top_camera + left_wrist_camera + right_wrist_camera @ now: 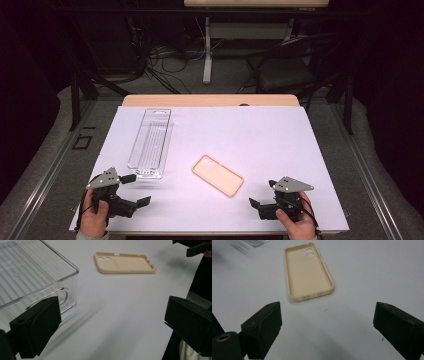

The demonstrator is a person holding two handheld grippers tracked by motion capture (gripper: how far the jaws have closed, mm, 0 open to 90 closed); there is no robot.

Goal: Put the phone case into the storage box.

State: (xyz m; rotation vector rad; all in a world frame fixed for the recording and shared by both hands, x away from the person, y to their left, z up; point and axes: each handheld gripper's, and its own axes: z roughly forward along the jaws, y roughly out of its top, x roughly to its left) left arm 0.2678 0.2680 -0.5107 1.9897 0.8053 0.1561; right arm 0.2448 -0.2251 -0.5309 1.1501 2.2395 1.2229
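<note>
- We see a table covered in a white sheet (280,135), with a person's two hands at the near edge, each holding a black two-jaw gripper.
- Our landmark is the beige phone case (217,175), lying flat and open side up near the middle of the sheet, camera cut-outs at its far end.
- To the left of the case, and a little farther back, stands a long clear plastic tray (150,142) with a ribbed floor; it looks empty.
- The left gripper (138,190) sits near-left of the case, just by the tray's near end; its jaws are spread wide and grasp nothing.
- The right gripper (262,195) sits near-right of the case, aimed at it; its jaws are also released and hold nothing (its own view frames the case squarely between them).
- We judge the work to be at its opening step: an approach toward the case, not yet touched, probably to lift it toward the tray.
- The next move calls for one gripper to advance, drop low and close on a thin side wall of the case, which lies flush on the sheet.
- Hard to make out: the tray's far end is cut off in the left gripper view, and the room beyond the table is dark.
</note>
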